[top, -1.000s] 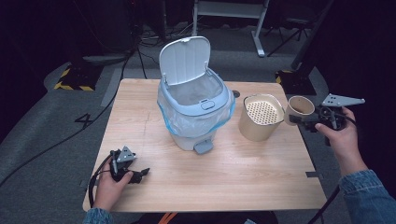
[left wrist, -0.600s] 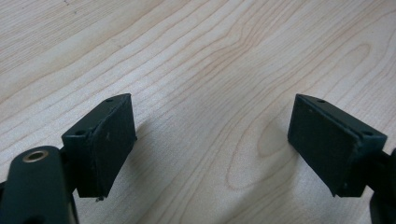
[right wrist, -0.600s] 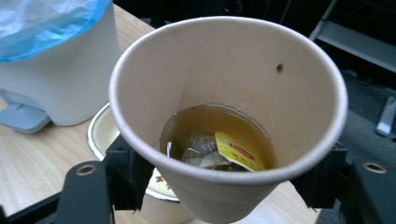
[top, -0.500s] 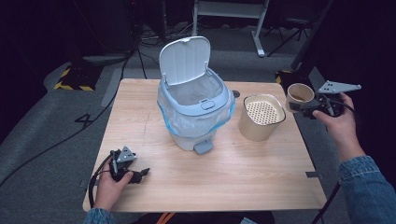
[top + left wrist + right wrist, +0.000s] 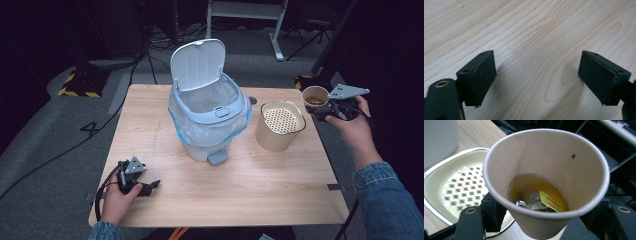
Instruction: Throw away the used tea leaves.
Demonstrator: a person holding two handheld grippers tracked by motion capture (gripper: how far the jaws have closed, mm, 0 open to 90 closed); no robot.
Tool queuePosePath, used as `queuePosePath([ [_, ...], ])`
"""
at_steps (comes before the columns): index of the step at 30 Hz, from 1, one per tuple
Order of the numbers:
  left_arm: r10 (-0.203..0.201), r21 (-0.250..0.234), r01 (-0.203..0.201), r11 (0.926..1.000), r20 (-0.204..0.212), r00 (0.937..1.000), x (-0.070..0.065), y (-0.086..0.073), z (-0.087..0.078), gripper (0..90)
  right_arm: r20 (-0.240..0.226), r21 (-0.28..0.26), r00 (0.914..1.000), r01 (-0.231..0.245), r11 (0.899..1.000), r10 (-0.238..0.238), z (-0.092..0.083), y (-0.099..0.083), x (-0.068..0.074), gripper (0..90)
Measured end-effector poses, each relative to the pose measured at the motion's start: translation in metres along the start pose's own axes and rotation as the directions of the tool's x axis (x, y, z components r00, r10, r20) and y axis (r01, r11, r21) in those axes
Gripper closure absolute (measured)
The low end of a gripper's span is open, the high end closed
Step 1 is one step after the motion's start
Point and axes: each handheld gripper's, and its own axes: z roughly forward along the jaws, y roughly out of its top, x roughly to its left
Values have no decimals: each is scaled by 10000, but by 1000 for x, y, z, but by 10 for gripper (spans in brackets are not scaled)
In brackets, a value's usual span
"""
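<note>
Right gripper view | jaws clamp tapered paper cup | amber liquid inside

- The bin stands mid-table with its lid raised upright at the back; the mouth is open from the front and above.
- Just right of the bin, the strainer pot narrows that side to a slim gap.
- Right of the bin, past the pot, the right gripper holds a cup at the table edge.
- In front of the bin the tabletop lies bare.
- Left of the bin is bare wood; the left gripper rests at the near-left corner, jaws apart.
</note>
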Motion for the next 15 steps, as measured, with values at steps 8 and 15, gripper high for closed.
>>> queuePosePath([
  [8, 2, -16, -2, 10000, -9, 10000, 0, 0, 0, 151, 500, 496, 9862, 1557, 9866, -1581, 13, 4, 7, 331],
  [15, 8, 2, -8, 10000, -3, 10000, 0, 0, 0, 151, 975, 1407, 9421, 3061, 9415, -3209, 20, 10, 15, 331],
])
